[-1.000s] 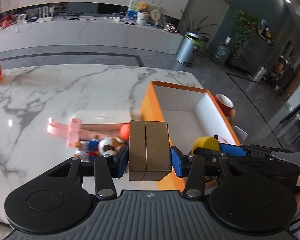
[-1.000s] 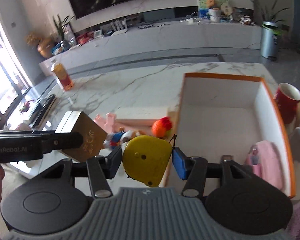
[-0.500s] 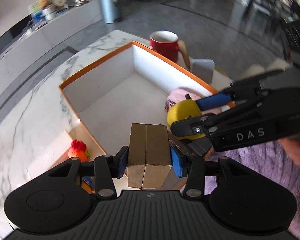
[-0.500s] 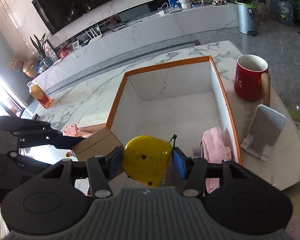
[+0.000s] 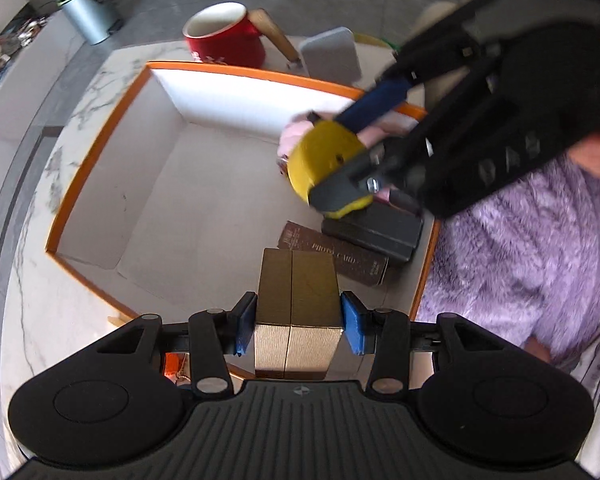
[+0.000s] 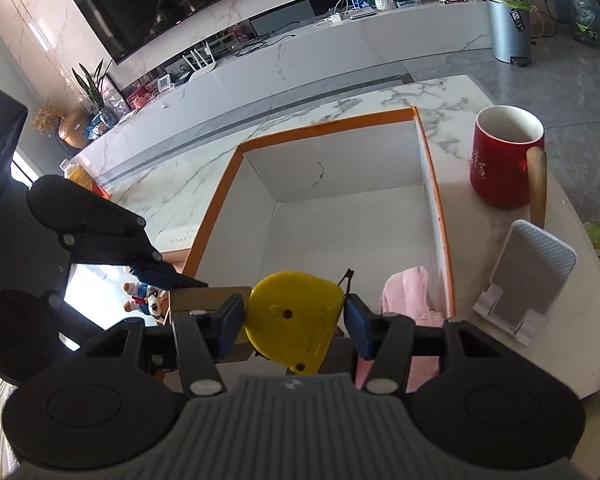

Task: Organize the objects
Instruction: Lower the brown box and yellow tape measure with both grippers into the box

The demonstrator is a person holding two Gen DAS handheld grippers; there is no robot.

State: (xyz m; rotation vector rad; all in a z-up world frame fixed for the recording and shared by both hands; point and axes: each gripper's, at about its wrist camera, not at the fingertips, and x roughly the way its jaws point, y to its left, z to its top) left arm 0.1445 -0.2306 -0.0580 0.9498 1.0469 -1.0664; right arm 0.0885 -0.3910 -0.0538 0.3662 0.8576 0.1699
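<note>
My left gripper (image 5: 298,326) is shut on a gold box (image 5: 296,304) and holds it over the near corner of the orange-rimmed white box (image 5: 100,144). My right gripper (image 6: 294,320) is shut on a yellow tape measure (image 6: 296,316), also over that box (image 6: 436,200); the tape measure shows in the left wrist view (image 5: 324,160) too. Inside the box lie a brown book (image 5: 340,256), a black case (image 5: 376,232) and a pink cloth (image 6: 408,292). The gold box's edge (image 6: 204,300) shows beside the right gripper.
A red mug with a wooden handle (image 6: 504,160) and a grey phone stand (image 6: 528,272) stand right of the box on the marble table (image 6: 340,108). A plush toy (image 6: 144,298) lies left of the box. A purple fuzzy sleeve (image 5: 520,260) is at the right.
Both grippers have moved from the table's left side to above the box, and now tilt down into its near end. The book and black case have come into view.
</note>
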